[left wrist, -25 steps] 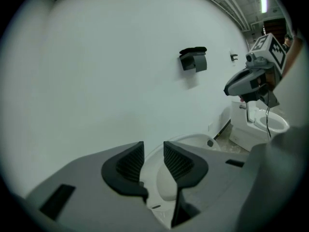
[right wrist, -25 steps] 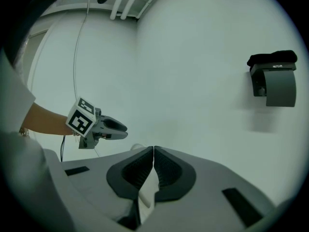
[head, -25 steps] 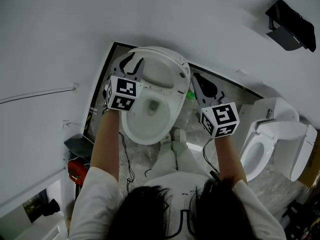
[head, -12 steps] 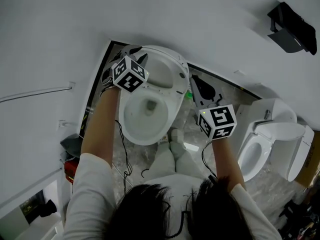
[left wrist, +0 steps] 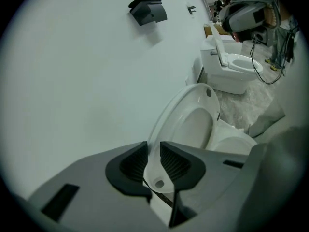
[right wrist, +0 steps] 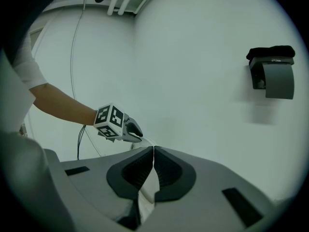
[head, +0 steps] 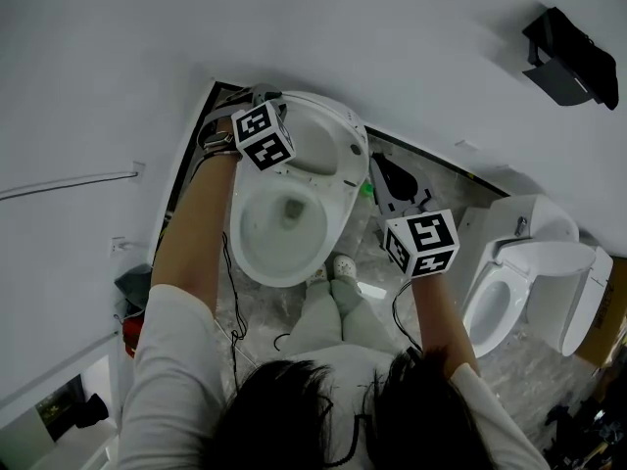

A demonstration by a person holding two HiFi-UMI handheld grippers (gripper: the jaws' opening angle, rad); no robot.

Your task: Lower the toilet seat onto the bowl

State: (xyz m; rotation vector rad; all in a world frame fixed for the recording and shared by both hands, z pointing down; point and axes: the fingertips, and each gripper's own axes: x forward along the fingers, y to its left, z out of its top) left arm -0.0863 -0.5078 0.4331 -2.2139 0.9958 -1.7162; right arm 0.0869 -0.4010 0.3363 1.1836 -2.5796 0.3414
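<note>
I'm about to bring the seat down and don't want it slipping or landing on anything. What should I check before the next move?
1. Toilet seat upright against the wall: ok.
2. Seat rim between the left tool's jaws: ok. The jaws have just been closing, with the rim between them.
3. Pads on the rim: ok, both appear to touch it. How firmly, cannot tell.
4. Bowl rim free of objects: ok, nothing lies on it in the head view.
5. Right tool out of the seat's path: ok, shut, empty and off to the bowl's side.
</note>
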